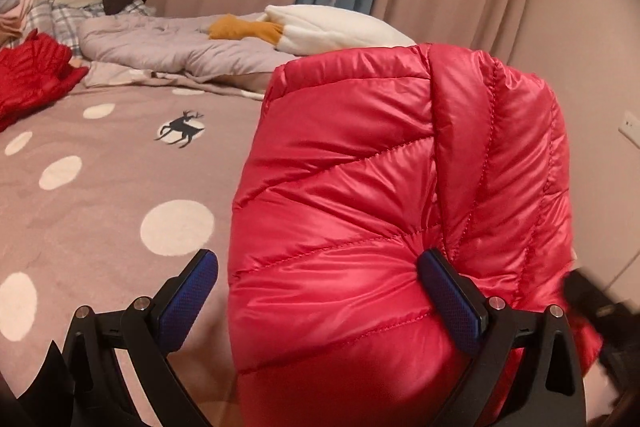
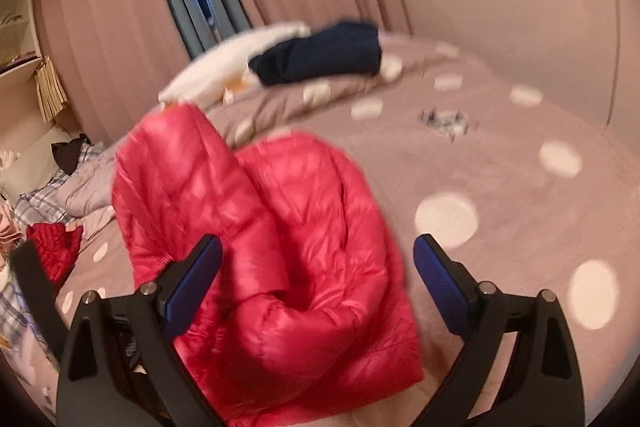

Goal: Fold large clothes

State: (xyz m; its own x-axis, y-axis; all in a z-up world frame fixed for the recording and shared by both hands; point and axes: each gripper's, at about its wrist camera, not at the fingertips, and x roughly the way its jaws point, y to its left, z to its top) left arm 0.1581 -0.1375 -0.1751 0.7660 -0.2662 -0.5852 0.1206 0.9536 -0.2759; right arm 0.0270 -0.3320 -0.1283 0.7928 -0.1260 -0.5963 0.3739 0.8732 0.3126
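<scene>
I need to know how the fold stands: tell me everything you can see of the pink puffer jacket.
The jacket is shiny pink-red quilted fabric with stitched channels, puffy and bundled on the spotted bedsheet. One part stands up as a thick fold; the rest lies doubled beside it. It sits between the open fingers of the left gripper, one pad denting it. The right gripper is open around its lower part, not pressing.

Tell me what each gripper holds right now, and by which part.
Neither grips. The left gripper stands open, one pad denting the red puffer jacket's quilted side. The right gripper is open over the jacket.
</scene>
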